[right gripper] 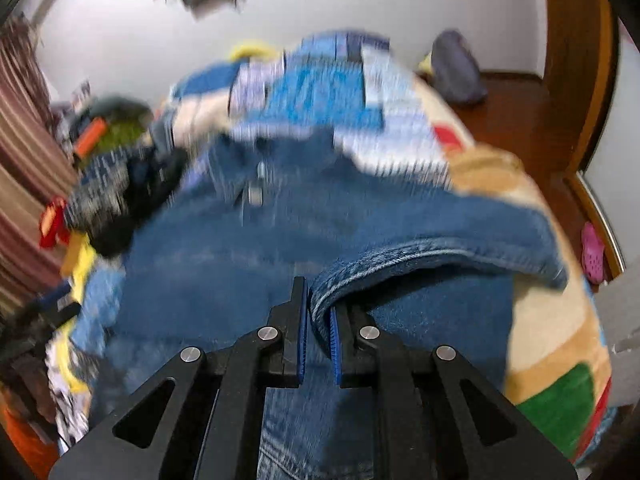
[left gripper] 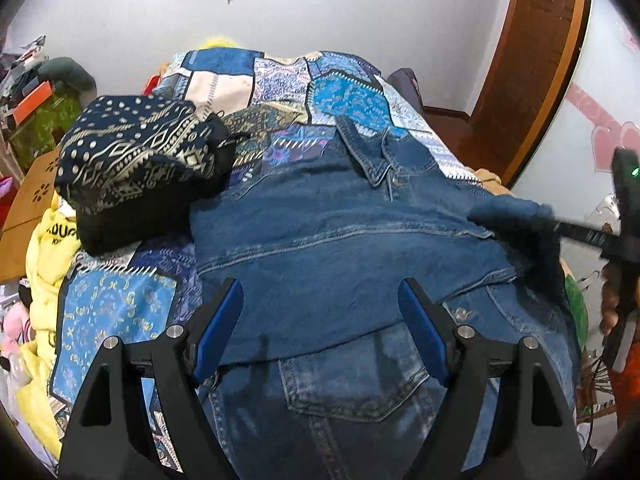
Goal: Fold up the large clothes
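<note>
A blue denim jacket [left gripper: 320, 240] lies spread on the patchwork bedspread [left gripper: 280, 80], collar at the far end. My left gripper [left gripper: 322, 292] is open and empty, hovering over the jacket's near part. My right gripper [right gripper: 318, 312] is shut on a thick folded edge of the jacket [right gripper: 420, 256], lifting it; that view is motion-blurred. The right gripper also shows in the left wrist view [left gripper: 560, 224] at the jacket's right side, holding the fabric.
A folded dark patterned garment [left gripper: 136, 160] lies on the bed left of the jacket. Yellow clothing [left gripper: 44, 280] hangs off the left edge. A wooden door frame [left gripper: 532, 80] stands at the right. Clutter fills the far left.
</note>
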`<state>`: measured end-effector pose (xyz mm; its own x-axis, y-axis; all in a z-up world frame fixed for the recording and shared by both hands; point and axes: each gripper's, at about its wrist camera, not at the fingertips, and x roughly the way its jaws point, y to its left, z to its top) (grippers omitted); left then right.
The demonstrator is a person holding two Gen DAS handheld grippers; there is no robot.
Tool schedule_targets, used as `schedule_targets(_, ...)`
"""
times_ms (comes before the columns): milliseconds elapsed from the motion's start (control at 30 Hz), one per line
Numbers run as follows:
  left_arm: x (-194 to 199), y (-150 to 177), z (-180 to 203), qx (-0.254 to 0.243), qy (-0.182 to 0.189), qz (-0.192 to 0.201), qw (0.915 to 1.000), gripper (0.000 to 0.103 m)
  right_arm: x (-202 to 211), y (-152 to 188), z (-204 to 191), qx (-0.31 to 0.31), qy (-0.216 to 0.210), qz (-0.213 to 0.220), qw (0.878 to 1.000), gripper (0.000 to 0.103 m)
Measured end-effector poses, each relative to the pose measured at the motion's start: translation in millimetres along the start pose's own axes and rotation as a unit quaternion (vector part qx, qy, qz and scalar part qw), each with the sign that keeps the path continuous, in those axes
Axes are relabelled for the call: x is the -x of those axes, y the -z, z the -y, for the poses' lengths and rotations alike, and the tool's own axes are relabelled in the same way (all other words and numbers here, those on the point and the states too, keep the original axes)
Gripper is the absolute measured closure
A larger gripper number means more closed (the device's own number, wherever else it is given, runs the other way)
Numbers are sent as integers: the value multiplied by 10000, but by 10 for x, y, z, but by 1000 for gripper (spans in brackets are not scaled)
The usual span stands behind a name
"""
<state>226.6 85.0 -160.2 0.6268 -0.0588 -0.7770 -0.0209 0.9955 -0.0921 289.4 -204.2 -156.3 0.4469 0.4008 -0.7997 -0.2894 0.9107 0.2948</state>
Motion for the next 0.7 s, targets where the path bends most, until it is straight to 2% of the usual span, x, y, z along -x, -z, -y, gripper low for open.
schedule_targets(67,-20,57,-17,11,5,-66,10000,24,-94,73,-33,71,47,-277,9996,93)
schedule_targets(167,-58,104,-13,32,19,-143,9999,24,-135,132,-78,191,189,-809,9964,86)
schedule_targets(233,-90,125,11,37,31,-192,9998,24,-87,175,-117,296,187,-878,9955,85)
schedule_targets(267,-102,127,24,31,40,-206,9998,24,0,194,-104,372,185,-835,9956,82)
schedule_targets(333,-120,123,54,13,51,-217,9998,24,110,199,-82,416,214,-753,9961,69)
schedule_targets(400,-141,110,90,-5,59,-219,9997,24,323,184,7,352,256,-450,9980,50)
schedule_targets(500,-165,91,133,-6,81,-218,9997,24,578,107,214,39,377,27,9993,37)
schedule_targets(600,-188,76,160,10,104,-219,9997,24,652,24,433,-511,379,278,9976,35)
schedule_targets(700,-208,60,174,20,120,-230,9997,24,579,-19,809,-1320,240,270,9906,34)
